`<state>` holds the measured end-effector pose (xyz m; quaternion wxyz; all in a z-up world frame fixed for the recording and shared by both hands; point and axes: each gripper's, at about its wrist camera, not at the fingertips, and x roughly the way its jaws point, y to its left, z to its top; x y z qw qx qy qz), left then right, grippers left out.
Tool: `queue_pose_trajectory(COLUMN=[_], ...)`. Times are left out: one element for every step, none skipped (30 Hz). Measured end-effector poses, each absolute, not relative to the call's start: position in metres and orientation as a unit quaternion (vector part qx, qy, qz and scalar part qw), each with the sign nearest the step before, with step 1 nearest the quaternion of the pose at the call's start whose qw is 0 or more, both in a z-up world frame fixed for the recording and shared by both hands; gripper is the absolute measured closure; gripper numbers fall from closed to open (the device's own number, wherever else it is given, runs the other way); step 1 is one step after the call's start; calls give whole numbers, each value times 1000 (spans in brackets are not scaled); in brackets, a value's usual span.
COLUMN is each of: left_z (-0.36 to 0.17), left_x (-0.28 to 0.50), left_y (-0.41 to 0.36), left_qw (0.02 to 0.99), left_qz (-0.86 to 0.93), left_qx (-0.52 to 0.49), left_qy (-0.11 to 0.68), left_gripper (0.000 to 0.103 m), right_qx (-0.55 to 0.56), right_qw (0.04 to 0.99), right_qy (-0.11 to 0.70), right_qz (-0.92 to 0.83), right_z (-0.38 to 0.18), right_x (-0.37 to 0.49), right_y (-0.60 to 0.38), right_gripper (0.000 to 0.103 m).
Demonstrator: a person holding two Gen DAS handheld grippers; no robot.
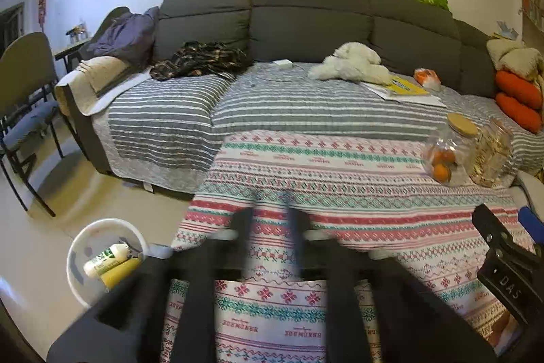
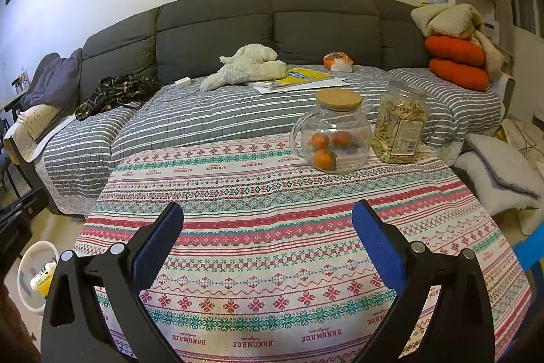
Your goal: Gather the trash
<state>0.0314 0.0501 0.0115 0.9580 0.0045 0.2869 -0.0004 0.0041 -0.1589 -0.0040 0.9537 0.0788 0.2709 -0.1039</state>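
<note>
While left hand-held gripper hangs half-parted, empty, trash bin sits lower-left.

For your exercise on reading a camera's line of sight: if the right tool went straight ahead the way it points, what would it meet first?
Probably the patterned tablecloth, since the right tool tilts downward; the glass jug stands further on, right of its line.

Woven matt tablecloth, clear glossy glass jug with cork lid, smooth white plastic bin lower left.
</note>
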Motion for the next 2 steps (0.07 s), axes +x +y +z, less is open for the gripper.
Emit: queue_pose_trajectory(left_z=[13, 13], left_x=[31, 30], left_y=[51, 50], left_qw=[958, 959], left_qz=[-4, -4], left_qx=[1, 2], left_qy=[286, 285], left_gripper=[41, 26], right_qx=[79, 81], right_qw=[954, 954], right_qy=[271, 270], right_qz=[-104, -104], right_z=[-4, -4], right_x=[4, 4], right_y=[-159, -160], right_gripper=[7, 7])
